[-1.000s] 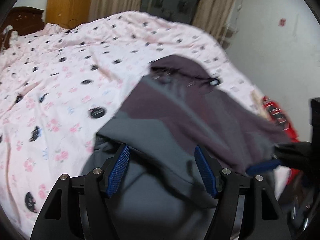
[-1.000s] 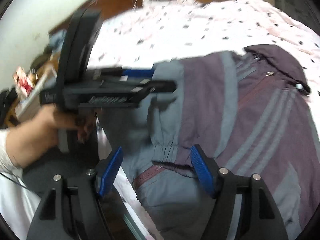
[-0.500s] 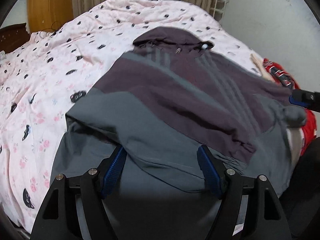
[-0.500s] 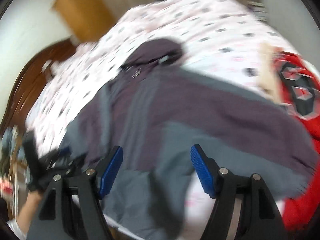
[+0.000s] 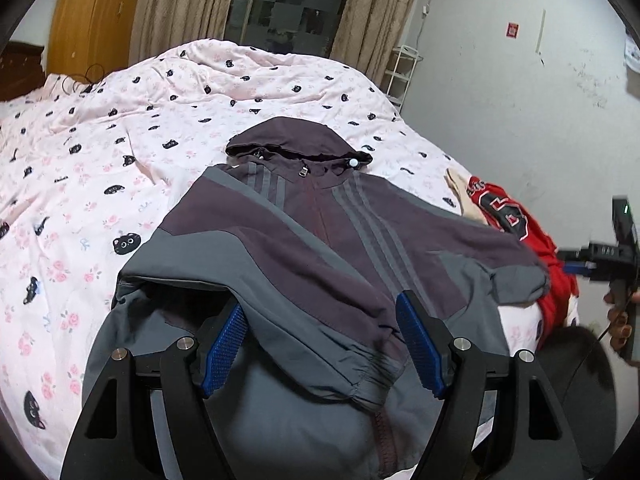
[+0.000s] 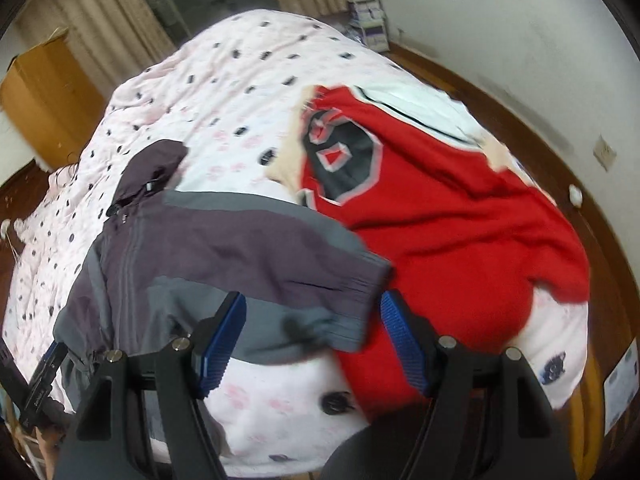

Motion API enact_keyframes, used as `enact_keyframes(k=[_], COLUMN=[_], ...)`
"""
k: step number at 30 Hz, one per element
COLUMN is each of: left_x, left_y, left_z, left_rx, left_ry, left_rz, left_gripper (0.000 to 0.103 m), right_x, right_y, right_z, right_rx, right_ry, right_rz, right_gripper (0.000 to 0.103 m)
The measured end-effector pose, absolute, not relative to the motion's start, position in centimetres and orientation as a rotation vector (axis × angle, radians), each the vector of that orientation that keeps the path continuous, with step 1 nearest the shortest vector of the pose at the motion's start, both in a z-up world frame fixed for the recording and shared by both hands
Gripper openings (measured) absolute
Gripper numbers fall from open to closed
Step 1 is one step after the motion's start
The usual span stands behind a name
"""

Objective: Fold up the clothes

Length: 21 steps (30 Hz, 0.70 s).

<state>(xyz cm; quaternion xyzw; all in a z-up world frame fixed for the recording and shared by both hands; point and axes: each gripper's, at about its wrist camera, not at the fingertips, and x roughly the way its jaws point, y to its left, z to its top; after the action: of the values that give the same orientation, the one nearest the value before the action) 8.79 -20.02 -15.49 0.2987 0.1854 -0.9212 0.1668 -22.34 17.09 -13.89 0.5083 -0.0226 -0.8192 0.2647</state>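
Observation:
A purple and grey hooded jacket (image 5: 320, 232) lies face up on the pink patterned bed cover (image 5: 120, 160), hood (image 5: 296, 140) at the far end. One sleeve is folded across its front, and that sleeve's cuff (image 5: 360, 376) lies below and between the fingers of my left gripper (image 5: 322, 344), which is open and not pressing on it. In the right wrist view my right gripper (image 6: 312, 340) is open just above the jacket's (image 6: 208, 248) other sleeve cuff (image 6: 344, 300). The same gripper (image 5: 576, 266) shows at the right edge of the left wrist view, held by a hand.
A red jersey (image 6: 460, 216) lies on the bed right beside the jacket's outstretched sleeve. Past the bed's foot stand a white rack (image 5: 404, 72), curtains and a wooden wardrobe (image 5: 92, 20). Wooden floor (image 6: 520, 92) runs along the bed's right side.
The right gripper swung away from the left gripper, across the jacket, to the outstretched sleeve beside the red jersey. The folded sleeve now lies flat across the front; the left gripper drew back slightly.

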Motion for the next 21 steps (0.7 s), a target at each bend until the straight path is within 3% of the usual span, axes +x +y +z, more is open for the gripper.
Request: enact_keyframes(k=[8,10,17,21], left_x=[9.2,9.1,9.5,9.1], left_y=[-21.1,-21.2,-21.2,-21.4], left_z=[-15.3,-15.5,-15.6,-16.2], left_rx=[0.786,0.796,0.805,0.844], left_ry=[0.57,0.565,0.562,0.567], left_rz=[-2.588,-2.583,-2.583,-2.562], left_gripper=[0.07,0.07,0.07,0.07], right_x=[-23.0,-23.1,-24.0,-24.4], right_y=[19.3,19.0,18.3,17.7], right_z=[-16.5,-16.9,-18.8,-19.9], right_rx=[1.48,1.489,1.545,1.568], right_ry=[-0.272,-0.288,-0.331,-0.313], right_rz=[-2.077,-2.053,-2.032,-2.027], right_gripper=[0.07,0.058,0.055,0.045])
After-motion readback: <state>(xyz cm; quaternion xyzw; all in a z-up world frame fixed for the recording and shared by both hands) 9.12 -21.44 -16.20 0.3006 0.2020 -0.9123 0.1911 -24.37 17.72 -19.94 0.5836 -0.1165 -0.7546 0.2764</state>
